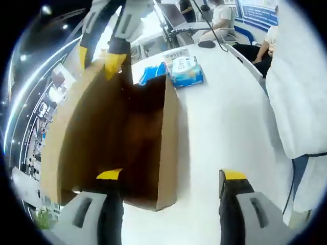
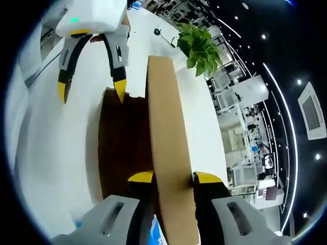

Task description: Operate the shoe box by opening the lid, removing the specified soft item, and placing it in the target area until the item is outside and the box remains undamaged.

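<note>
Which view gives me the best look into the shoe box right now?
Left gripper view: it looks straight into the open shoe box, though the bottom is dark. Right gripper view shows the box edge-on, with the raised lid between the right gripper jaws.

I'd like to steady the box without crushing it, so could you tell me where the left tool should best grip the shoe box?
Probably the shoe box's near wall: a thin upright cardboard panel with a free top edge. Come from above; the left tool is open astride it, while the right tool clamps the opposite wall.
</note>
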A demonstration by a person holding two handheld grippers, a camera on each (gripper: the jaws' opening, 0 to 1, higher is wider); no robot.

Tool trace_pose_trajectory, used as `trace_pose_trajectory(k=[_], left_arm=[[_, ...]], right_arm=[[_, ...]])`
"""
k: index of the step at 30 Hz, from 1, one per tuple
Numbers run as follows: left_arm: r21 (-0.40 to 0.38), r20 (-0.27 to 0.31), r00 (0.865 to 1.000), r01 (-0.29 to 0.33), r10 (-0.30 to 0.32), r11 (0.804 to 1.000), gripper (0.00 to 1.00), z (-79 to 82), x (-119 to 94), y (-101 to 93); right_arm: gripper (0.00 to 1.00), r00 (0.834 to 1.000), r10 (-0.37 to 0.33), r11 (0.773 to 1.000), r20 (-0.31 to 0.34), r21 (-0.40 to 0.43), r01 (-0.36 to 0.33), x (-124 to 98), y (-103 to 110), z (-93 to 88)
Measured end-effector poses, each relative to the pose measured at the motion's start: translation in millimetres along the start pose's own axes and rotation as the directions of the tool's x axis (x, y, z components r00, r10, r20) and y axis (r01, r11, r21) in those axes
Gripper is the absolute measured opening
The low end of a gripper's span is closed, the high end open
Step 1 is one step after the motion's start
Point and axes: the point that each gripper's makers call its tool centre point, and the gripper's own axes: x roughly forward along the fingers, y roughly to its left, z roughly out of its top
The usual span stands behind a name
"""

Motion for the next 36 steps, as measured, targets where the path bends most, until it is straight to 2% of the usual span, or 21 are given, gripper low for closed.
trace_pose_trajectory(k=[2,5,7,9,14,17,19,20,21,24,27,30,32,36], left_arm=[[-0.002,0.008,1.0,-0.019,0.019,1.0,0.74,4.0,-11,0.2],[0.02,-0.013,0.998,-0.058,0.058,0.998,0.72,9.1,-37,1.9],[-0.013,0.042,0.995,-0.092,0.092,0.996,0.72,22.2,-54,6.4],[-0.026,0.048,0.994,-0.096,0.097,0.995,0.72,27.2,-66,6.2],[-0.011,0.067,0.984,-0.166,0.167,0.986,0.72,37.5,-88,19.2],[-0.031,0.065,0.981,-0.182,0.184,0.983,0.69,38.5,-95,28.1],[-0.042,0.052,0.98,-0.189,0.191,0.981,0.62,35.0,-97,34.3],[-0.043,0.047,0.98,-0.192,0.194,0.98,0.62,33.3,-98,36.8],[-0.054,0.028,0.98,-0.195,0.197,0.979,0.62,29.5,-98,40.3],[-0.076,0.025,0.977,-0.207,0.21,0.975,0.66,30.1,-98,49.0],[-0.068,0.024,0.973,-0.228,0.23,0.971,0.67,34.8,-100,58.3],[-0.053,-0.001,0.969,-0.247,0.248,0.968,0.68,35.2,-99,68.7],[-0.049,-0.001,0.967,-0.254,0.254,0.966,0.68,37.2,-96,75.9],[-0.029,-0.039,0.968,-0.249,0.248,0.968,0.63,35.0,-80,85.8]], right_arm=[[0.27,1.0,-0.002,1.0,-0.001,-0.002,0.002,0,0,-0.1],[0.28,1.0,-0.003,1.0,0.001,0.0,0.003,1,0,-0.4],[0.28,1.0,-0.006,1.0,0.003,0.002,0.006,0,0,-0.2],[0.28,1.0,-0.006,1.0,0.001,0.007,0.006,0,1,-0.5],[0.28,1.0,-0.01,1.0,-0.001,0.011,0.01,1,2,-0.9],[0.28,1.0,-0.008,1.0,-0.001,0.007,0.008,1,3,-1.5],[0.28,1.0,-0.003,1.0,0.001,0.015,0.003,2,3,-1.9],[0.28,1.0,-0.002,1.0,0.001,0.015,0.002,2,3,-2.0],[0.28,1.0,-0.004,1.0,0.001,0.01,0.004,3,2,-2.0],[0.28,1.0,-0.001,1.0,0.005,0.011,0.001,2,2,-1.5],[0.28,1.0,0.0,1.0,0.018,0.015,-0.001,1,3,-2.4],[0.28,0.999,0.002,1.0,0.036,0.015,-0.003,2,3,-1.3],[0.28,0.999,-0.004,1.0,0.045,0.008,0.003,3,2,-0.2],[0.28,0.998,-0.006,1.0,0.065,0.012,0.005,5,1,0.8]])
